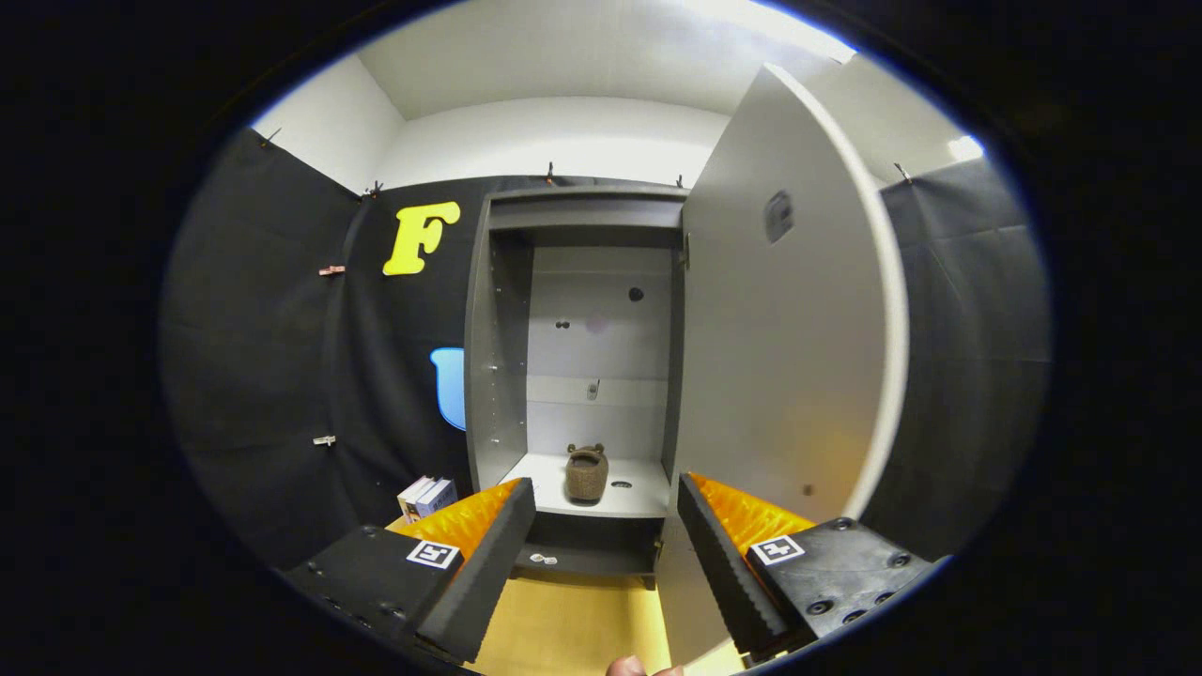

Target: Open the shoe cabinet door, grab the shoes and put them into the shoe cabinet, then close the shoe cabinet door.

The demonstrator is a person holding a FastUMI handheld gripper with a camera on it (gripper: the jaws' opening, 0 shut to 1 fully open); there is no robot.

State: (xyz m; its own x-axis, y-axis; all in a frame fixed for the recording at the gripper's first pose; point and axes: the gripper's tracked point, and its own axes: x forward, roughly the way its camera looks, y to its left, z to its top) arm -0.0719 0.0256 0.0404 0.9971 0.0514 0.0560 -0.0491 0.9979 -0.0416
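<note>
The tool (606, 549) hangs before the grey shoe cabinet (582, 376) with its fingers (488, 554) spread wide apart and nothing between them. The cabinet door (784, 338) stands swung open on the right, just beyond the right finger. A brown shoe (586, 473) sits upright on the cabinet's white shelf (554, 479), beyond the fingers and well apart from them. A few books (427, 496) stand by the cabinet's left side, on the yellowish floor (573, 624).
</note>
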